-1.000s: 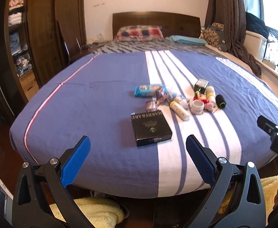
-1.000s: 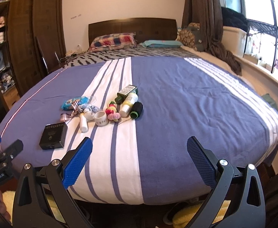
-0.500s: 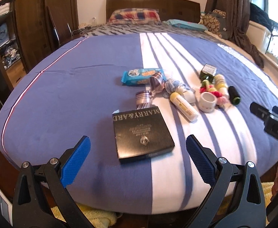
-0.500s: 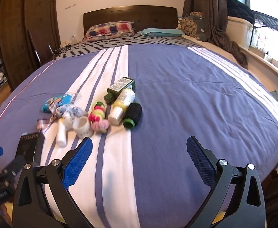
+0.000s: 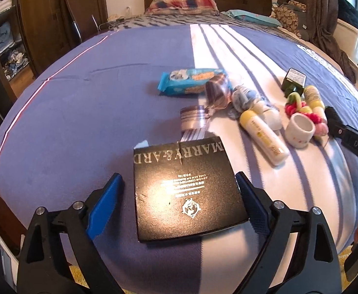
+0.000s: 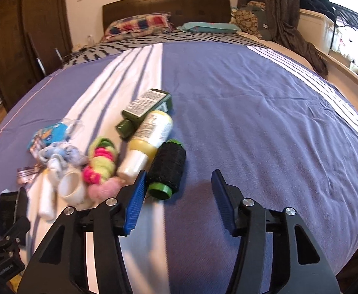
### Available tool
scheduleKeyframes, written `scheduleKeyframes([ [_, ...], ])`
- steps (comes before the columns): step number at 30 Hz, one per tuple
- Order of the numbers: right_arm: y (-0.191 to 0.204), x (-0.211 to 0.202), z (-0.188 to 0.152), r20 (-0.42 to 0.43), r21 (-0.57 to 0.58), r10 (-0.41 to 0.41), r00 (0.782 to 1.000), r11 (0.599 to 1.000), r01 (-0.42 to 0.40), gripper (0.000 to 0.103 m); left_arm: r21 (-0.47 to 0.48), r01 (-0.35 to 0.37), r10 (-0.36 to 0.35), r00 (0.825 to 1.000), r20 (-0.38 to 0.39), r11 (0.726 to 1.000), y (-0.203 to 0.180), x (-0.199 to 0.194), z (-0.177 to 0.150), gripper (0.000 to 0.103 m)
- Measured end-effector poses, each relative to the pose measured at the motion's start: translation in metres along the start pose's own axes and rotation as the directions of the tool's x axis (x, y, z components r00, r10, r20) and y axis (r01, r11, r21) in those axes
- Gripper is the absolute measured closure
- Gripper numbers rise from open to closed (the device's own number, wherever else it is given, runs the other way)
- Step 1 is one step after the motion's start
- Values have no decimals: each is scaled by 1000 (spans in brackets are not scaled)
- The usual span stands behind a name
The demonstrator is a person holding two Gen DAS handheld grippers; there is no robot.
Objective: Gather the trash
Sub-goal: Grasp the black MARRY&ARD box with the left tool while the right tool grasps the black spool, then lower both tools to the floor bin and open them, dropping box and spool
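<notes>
Between left claw (image 5: 179, 199) fingers: black box (image 5: 186, 191).

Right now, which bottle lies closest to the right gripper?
The yellow bottle with the white cap, cap pointing toward the right gripper; the dark green bottle lies farther back.

Right wrist view: black box (image 6: 10, 208) at 8 o'clock, partly covered by the left gripper's arm and cut by the frame edge; lettering unreadable. Yellow tube (image 6: 45, 196) beside it smeared by motion blur. Small white cup (image 6: 71, 183) soft, markings indistinct. Blue snack packet (image 6: 48, 136) half behind clear wrap.

Left wrist view: black thread spool (image 5: 330, 112) at 3 o'clock, mostly hidden behind the right gripper's arm. Green bottle (image 5: 294, 82) label too small to read. Wardrobe shelves (image 5: 5, 36) at 10 o'clock, contents indistinct.
</notes>
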State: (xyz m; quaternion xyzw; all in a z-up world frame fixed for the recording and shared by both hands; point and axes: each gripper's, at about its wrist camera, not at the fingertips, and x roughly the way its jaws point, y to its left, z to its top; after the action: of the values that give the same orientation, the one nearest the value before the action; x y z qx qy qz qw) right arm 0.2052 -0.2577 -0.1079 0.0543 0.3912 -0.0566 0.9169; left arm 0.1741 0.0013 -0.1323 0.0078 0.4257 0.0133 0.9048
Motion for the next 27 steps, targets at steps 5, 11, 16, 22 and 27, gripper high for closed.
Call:
scheduleKeyframes([
  [5,1,13,9,-5,-9,-5,1000,1000,5,53,-10,15,-15,1000,6,1000,5,4,3,19],
  [11,4,18,11,-7,-33,1,1000,999,-1,76,-12,33,-32,999,15,999,8,4,5,28],
  [16,1,1,-1,4,-43,0,1000,999,0,76,4,53,-54,998,29,999,10,-4,-1,32],
  [22,5,-31,-22,17,-80,26,1000,997,-24,76,20,98,-99,994,52,995,12,-25,-20,33],
  [27,11,-70,-37,50,-108,55,997,993,-49,76,18,127,-128,987,99,992,17,-57,-32,34],
])
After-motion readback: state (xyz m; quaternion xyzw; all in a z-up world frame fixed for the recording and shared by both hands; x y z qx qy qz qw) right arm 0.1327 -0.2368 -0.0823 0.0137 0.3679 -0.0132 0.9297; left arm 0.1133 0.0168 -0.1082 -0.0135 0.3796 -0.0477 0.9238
